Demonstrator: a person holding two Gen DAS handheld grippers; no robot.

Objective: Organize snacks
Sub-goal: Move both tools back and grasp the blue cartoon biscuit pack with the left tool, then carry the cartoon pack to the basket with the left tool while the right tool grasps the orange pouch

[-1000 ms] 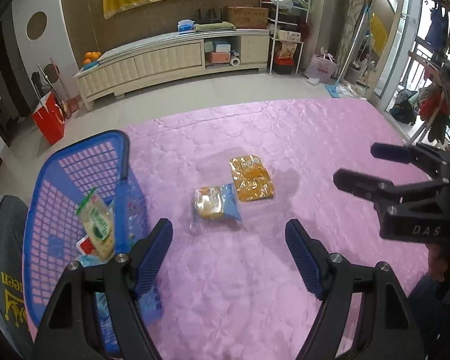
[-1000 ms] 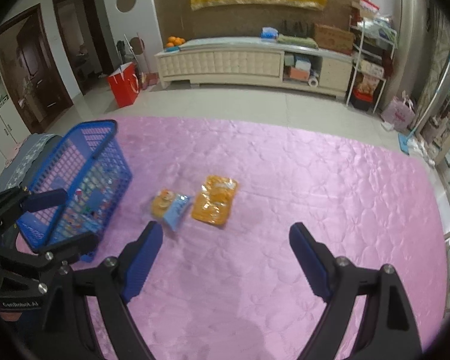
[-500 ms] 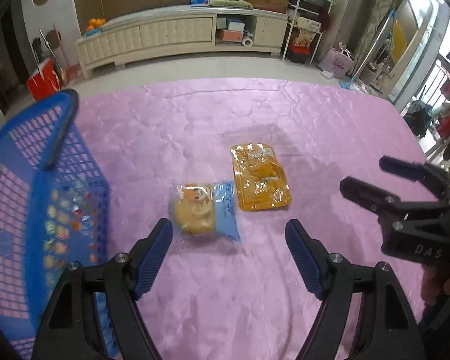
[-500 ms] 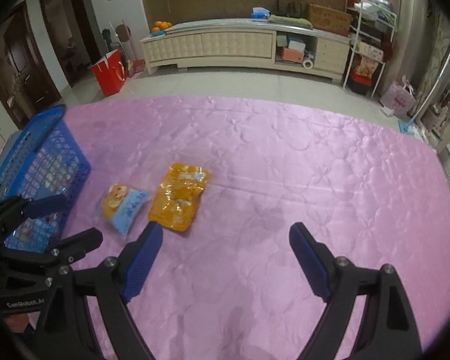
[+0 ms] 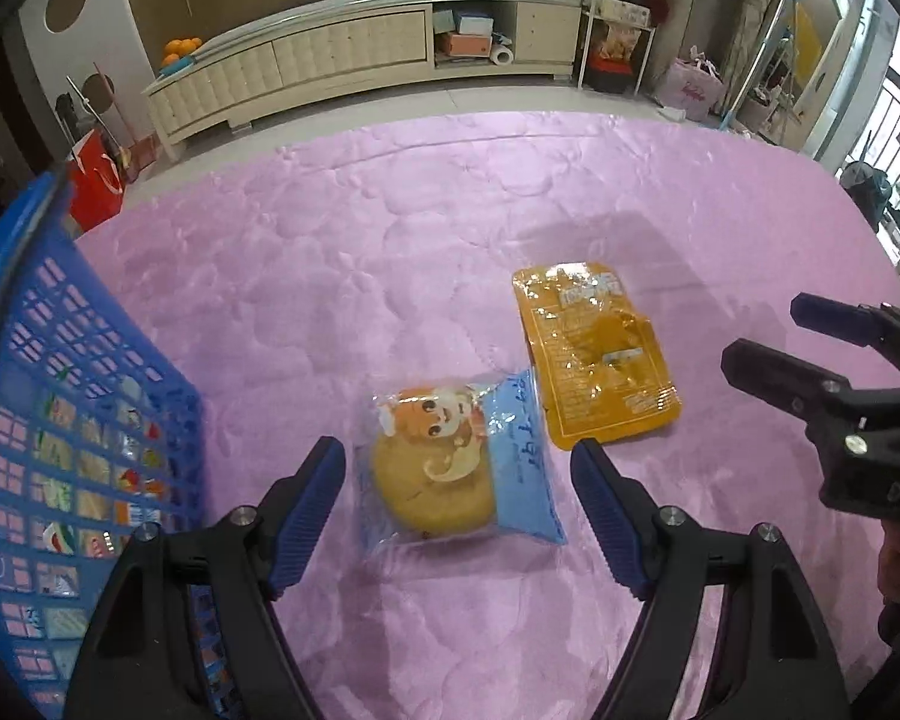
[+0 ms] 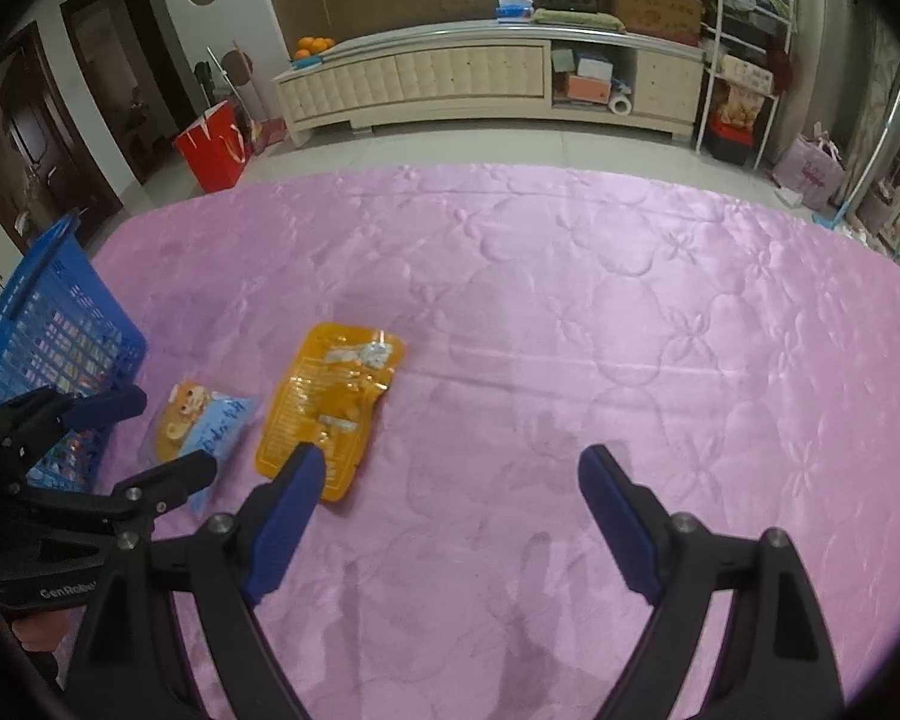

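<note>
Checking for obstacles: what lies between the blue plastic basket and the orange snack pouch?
The blue-and-clear wrapped round cake lies between the blue plastic basket and orange snack pouch, on the pink quilted cover; both wrist views show it.

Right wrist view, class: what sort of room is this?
Most likely a home living room: a long cream media cabinet along the wall, oranges on it, a cluttered shelf rack beside it.

Taking the blue basket [image 5: 60,420] as my landmark: its mesh wall is blocking my left side, standing close beside my left gripper [image 5: 456,468]. Just right of it the bun packet [image 5: 456,468] is lying between my spread jaws, with the orange pouch [image 5: 594,360] touching its far corner. Right of those, my right gripper [image 6: 450,480] is hanging wide over bare pink quilt [image 6: 630,312], which is lying clear to the far edge.
</note>
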